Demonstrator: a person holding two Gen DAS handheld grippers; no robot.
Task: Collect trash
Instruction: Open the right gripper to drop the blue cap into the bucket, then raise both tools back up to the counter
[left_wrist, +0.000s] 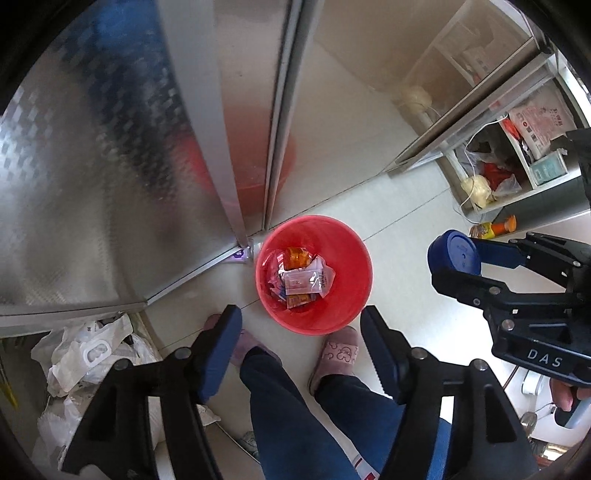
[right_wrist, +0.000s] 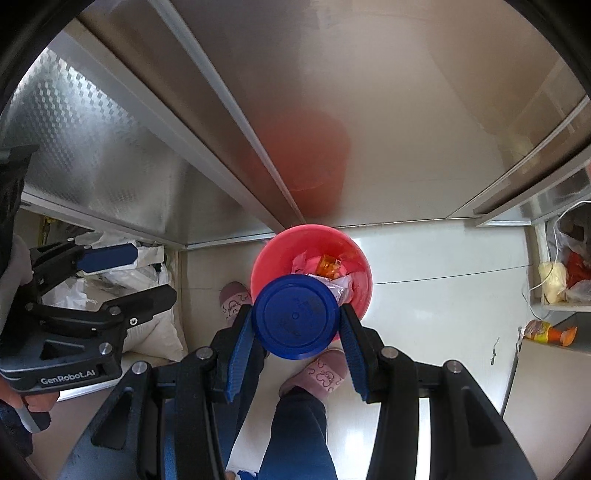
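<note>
A red bin (left_wrist: 314, 310) stands on the floor against a steel cabinet and holds several wrappers (left_wrist: 306, 277). My left gripper (left_wrist: 301, 328) is open and empty, high above the bin's near rim. My right gripper (right_wrist: 295, 317) is shut on a round blue lid (right_wrist: 295, 317), held above the bin (right_wrist: 354, 258) near its near rim. In the left wrist view the right gripper (left_wrist: 458, 266) with the blue lid (left_wrist: 456, 256) is to the right of the bin. In the right wrist view the left gripper (right_wrist: 129, 277) is at the left, open.
The person's legs and pink slippers (left_wrist: 338, 352) stand just in front of the bin. White plastic bags (left_wrist: 88, 354) lie at the left under the cabinet. An open shelf with bags (left_wrist: 491, 181) and an orange bottle (left_wrist: 493, 229) are at the right. Steel cabinet doors (left_wrist: 147, 147) rise behind the bin.
</note>
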